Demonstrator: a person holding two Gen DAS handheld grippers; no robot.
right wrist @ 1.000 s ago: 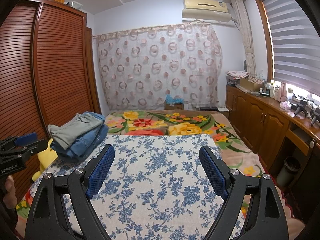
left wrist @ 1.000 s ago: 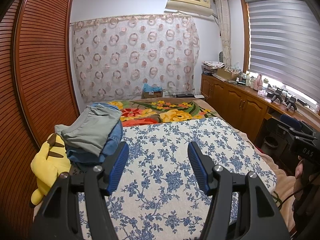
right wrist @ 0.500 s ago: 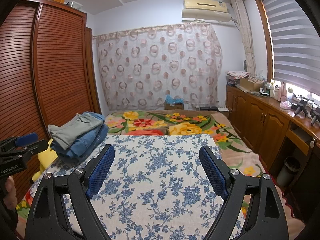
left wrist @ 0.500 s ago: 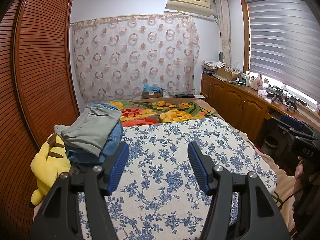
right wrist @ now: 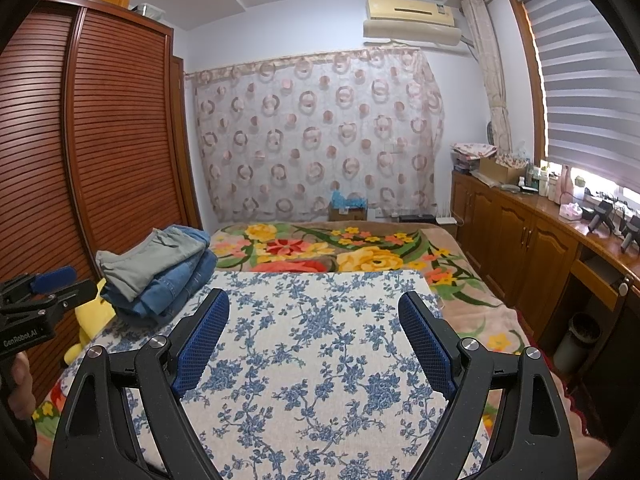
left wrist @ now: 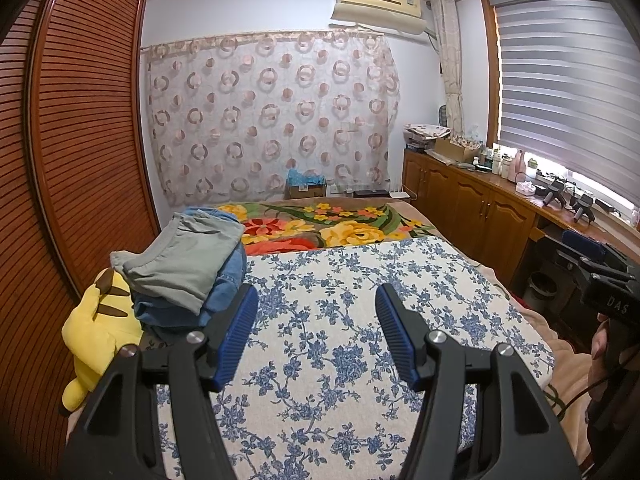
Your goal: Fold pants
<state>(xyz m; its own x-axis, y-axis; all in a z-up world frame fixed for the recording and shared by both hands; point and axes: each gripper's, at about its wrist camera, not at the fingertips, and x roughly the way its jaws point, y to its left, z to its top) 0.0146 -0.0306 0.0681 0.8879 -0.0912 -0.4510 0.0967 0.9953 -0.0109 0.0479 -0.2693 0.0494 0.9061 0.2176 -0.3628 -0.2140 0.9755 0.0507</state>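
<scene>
On the bed's left edge, folded pants stack (left wrist: pixel 184 268), lower layers hidden, yellow plush (left wrist: pixel 96 328) half covered

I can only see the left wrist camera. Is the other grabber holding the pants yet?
Observer: No. The right gripper has its jaws wide open with nothing between them, above the blue-flowered cloth.
Operator: What's under that cloth on my side?
Observer: The flower blanket pokes out at the near left corner.
Operator: Does my grabber say anything?
Observer: The left gripper has GenRobot.AI printed on its side.
</scene>
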